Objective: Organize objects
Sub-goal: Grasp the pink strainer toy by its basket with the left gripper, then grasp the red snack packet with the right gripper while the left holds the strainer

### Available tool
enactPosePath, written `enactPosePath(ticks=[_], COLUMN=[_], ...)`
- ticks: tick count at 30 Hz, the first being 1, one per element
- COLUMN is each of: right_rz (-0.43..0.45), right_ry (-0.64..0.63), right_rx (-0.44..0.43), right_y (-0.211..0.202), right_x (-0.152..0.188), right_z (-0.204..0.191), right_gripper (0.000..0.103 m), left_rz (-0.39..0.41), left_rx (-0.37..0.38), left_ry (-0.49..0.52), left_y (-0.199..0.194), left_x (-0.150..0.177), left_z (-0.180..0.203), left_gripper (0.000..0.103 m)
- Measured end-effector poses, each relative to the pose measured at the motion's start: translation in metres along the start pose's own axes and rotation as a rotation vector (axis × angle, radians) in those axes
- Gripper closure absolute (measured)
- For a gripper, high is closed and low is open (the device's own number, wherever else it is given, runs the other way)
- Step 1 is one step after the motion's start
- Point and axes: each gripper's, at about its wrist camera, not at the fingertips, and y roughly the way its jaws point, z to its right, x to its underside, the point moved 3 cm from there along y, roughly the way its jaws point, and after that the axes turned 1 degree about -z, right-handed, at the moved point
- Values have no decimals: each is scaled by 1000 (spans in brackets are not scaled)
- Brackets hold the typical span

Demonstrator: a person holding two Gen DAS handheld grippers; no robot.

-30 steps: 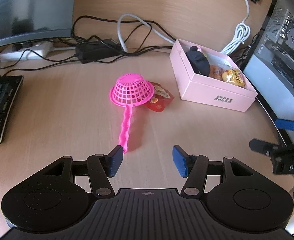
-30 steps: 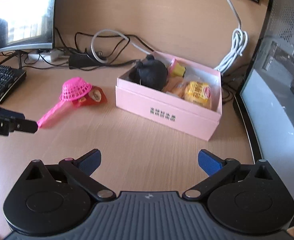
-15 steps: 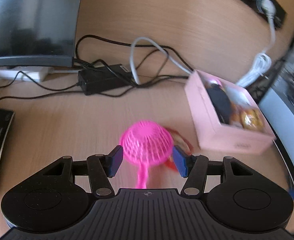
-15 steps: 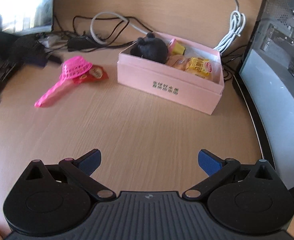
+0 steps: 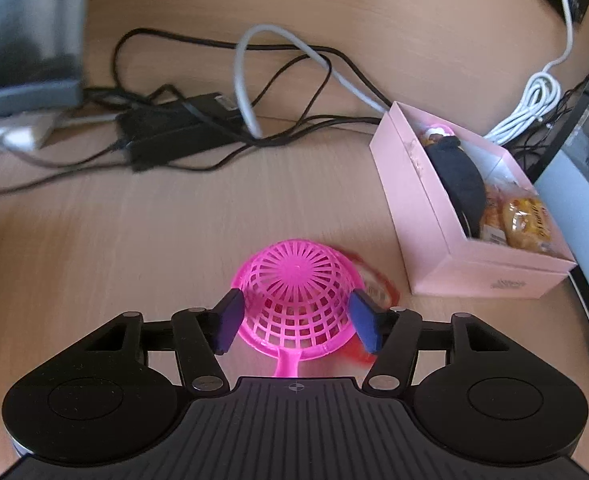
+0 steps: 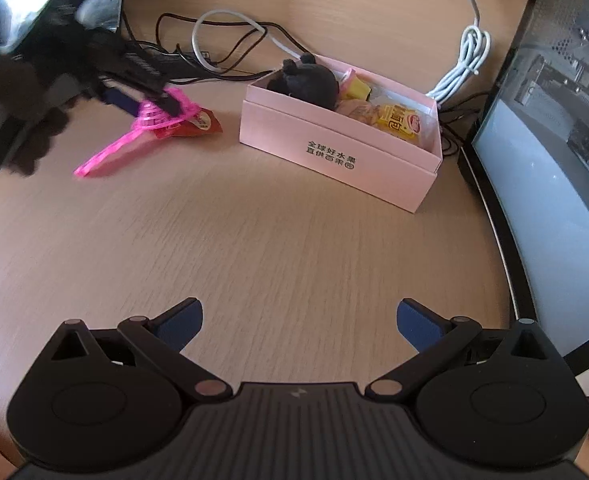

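A pink plastic strainer (image 5: 294, 280) lies dome-up on the wooden desk, its handle running back under my left gripper (image 5: 296, 322). The left jaws are opening and stand on either side of the strainer's basket, close to its sides without clearly pressing. A red snack packet (image 5: 374, 284) lies partly under the basket's right edge. In the right wrist view, the blurred left gripper (image 6: 146, 96) hangs over the strainer (image 6: 150, 120) and the packet (image 6: 198, 124). My right gripper (image 6: 298, 320) is open over bare desk, well short of the pink box (image 6: 334, 152).
The open pink box (image 5: 426, 220) holds a black plush toy (image 5: 462, 176) and yellow snack packets (image 5: 526, 220). Black cables and a power brick (image 5: 174, 128) lie behind. A coiled white cable (image 6: 462, 64) sits behind the box. A screen (image 6: 554, 200) borders the right side, and a monitor (image 5: 22, 40) stands at far left.
My left gripper moved forward along the strainer's handle until its jaws flank the basket, and they stand slightly wider. The right gripper has barely shifted.
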Motion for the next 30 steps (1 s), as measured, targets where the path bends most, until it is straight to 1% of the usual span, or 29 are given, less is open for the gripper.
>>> enactPosePath(ticks=[4,8,10,12,15,17,22,24,25,27,29,30], right_rz=[6,50,73,90,112,108,26,-5,-15,-3,-3,-2], right_ry=[-24,-113,-144,-146,-109,-50,170,251,270,265,233,205], right_rx=[-46,-103,-134,-172,-215,-227,-213,-232,-232,-203,-181,-166], right_y=[11,22,29,36,55,72,116,130,135,139,143,143], right_x=[-12,-34,-49,-66,-95,-112,-139,-145,-147,-154,-158,-159], right_z=[-9,-28,-39,-50,-68,-76,-89,-95,-99,-108,-115,-119], right_gripper=[0,0,0,0,0,0,0,0,0,2,7,15], left_rz=[2,-9,1,6,7,11,29,42,46,53,55,55], left_rx=[-15,-26,-50,-87,-117,-132,-192,-215,-222,-235,-234,-231], left_ry=[-24,-117,-142,-147,-152,-173,-241,-265,-273,-287,-303,-310], left_y=[-36,-70,-84,-96,-111,-121,-146,-159,-164,-173,-177,-179], left_x=[30,67,80,92,105,114,130,138,141,147,150,151], left_z=[-11,-25,-31,-34,-36,-41,-58,-65,-67,-72,-78,-81], left_gripper=[40,40,40,40,40,40,40,40,41,41,41,41])
